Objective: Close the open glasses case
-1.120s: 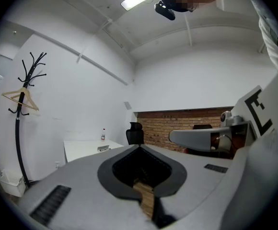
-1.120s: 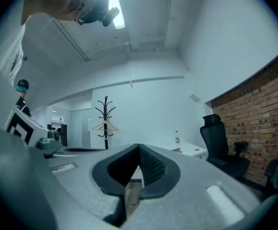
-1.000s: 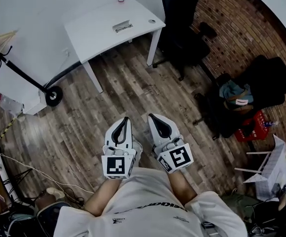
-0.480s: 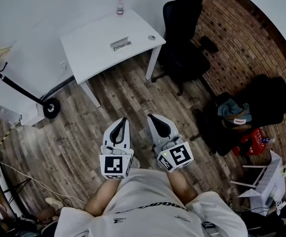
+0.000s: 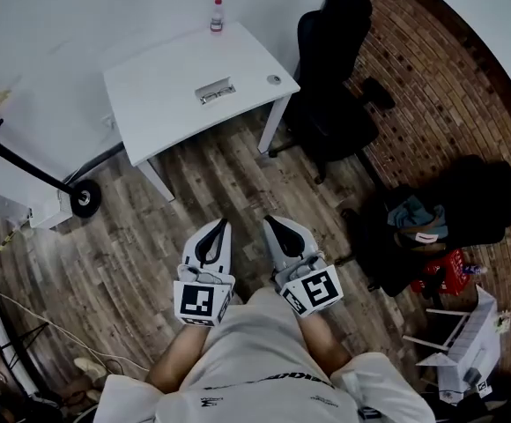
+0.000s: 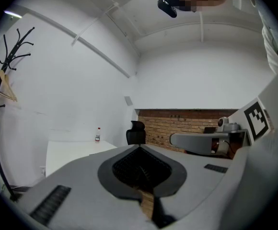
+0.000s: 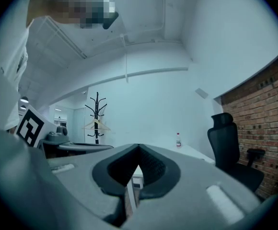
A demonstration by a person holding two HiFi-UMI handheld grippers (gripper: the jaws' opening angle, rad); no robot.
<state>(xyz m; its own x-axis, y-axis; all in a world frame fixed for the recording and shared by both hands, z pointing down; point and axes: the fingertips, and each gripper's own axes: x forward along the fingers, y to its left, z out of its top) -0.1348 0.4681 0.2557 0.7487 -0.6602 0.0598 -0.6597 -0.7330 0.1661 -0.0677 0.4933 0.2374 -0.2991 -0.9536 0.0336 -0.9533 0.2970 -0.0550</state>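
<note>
The glasses case (image 5: 214, 90) lies on the white desk (image 5: 167, 86) far ahead, a small grey, seemingly open shape too small to read in detail. My left gripper (image 5: 221, 225) and right gripper (image 5: 269, 221) are held side by side close to my body, over the wooden floor and well short of the desk. Both are shut, jaws meeting at the tips with nothing between them. The left gripper (image 6: 140, 147) looks toward the desk (image 6: 72, 152). In the right gripper view, the right gripper (image 7: 139, 146) points at the desk; the case is hidden in both gripper views.
A small bottle (image 5: 217, 14) stands at the desk's far edge and a small round object (image 5: 274, 79) lies near its right corner. A black office chair (image 5: 330, 69) stands right of the desk. Bags (image 5: 432, 201) sit by the brick floor. A coat stand (image 5: 26, 161) lies at left.
The head view has shifted so the desk and chair sit a little differently in frame. Both grippers stay shut and side by side, slightly lower in the picture.
</note>
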